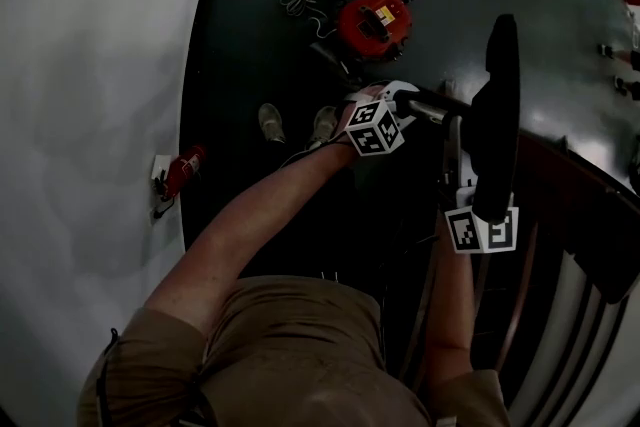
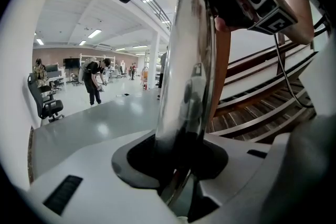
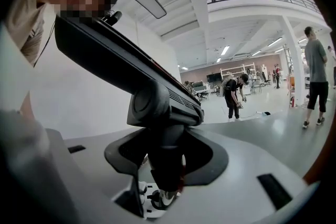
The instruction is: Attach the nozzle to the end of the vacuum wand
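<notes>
The left gripper [image 2: 181, 176] has its fingers shut tight on the chrome wand [image 2: 189, 60], which rises from between them. The right gripper [image 3: 165, 170] clamps the black nozzle [image 3: 131, 71] by its neck, and the long head spreads above the fingers. The nozzle meets the wand's far end. I cannot tell whether it is seated.

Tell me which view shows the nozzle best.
Right gripper view: the nozzle is close and well lit, its neck gripped by the right gripper. Head view gives only a dark silhouette. Left gripper view catches one end above the wand.
</notes>
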`<state>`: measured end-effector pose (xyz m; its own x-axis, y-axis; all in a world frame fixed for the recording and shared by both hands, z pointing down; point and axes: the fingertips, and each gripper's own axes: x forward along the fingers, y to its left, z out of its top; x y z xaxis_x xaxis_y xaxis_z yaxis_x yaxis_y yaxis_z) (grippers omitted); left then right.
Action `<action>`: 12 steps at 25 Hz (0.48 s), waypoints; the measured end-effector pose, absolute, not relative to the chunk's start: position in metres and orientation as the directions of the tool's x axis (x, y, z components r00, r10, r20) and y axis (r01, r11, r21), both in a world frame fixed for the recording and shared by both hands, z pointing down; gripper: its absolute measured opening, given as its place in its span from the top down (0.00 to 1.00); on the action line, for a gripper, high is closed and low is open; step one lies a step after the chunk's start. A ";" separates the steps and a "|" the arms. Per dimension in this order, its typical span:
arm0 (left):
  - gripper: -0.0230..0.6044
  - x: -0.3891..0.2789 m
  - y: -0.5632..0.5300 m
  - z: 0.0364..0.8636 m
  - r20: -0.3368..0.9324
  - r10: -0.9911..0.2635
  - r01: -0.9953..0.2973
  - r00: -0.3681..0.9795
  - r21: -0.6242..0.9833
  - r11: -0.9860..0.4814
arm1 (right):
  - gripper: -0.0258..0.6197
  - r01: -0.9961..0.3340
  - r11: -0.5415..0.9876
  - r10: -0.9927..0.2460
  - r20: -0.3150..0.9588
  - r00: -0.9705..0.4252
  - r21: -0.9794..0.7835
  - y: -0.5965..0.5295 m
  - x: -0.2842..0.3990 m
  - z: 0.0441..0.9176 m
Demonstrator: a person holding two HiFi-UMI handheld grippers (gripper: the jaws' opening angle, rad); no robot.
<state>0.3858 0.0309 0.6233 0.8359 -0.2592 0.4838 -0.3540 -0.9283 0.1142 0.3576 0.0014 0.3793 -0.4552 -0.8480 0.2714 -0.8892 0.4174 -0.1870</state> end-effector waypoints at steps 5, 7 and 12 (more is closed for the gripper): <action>0.75 0.383 0.020 0.625 0.484 -0.261 -0.356 0.835 0.114 -0.927 | 0.67 -0.887 0.403 -0.862 0.232 -0.451 -0.226 -0.004 0.360 0.382; 0.75 0.383 0.017 0.625 0.477 -0.268 -0.366 0.837 0.124 -0.922 | 0.67 -0.878 0.416 -0.851 0.239 -0.468 -0.237 -0.010 0.360 0.382; 0.73 0.373 0.011 0.612 0.393 -0.157 -0.262 0.906 0.229 -0.937 | 0.67 -0.876 0.412 -0.845 0.253 -0.471 -0.251 -0.031 0.363 0.389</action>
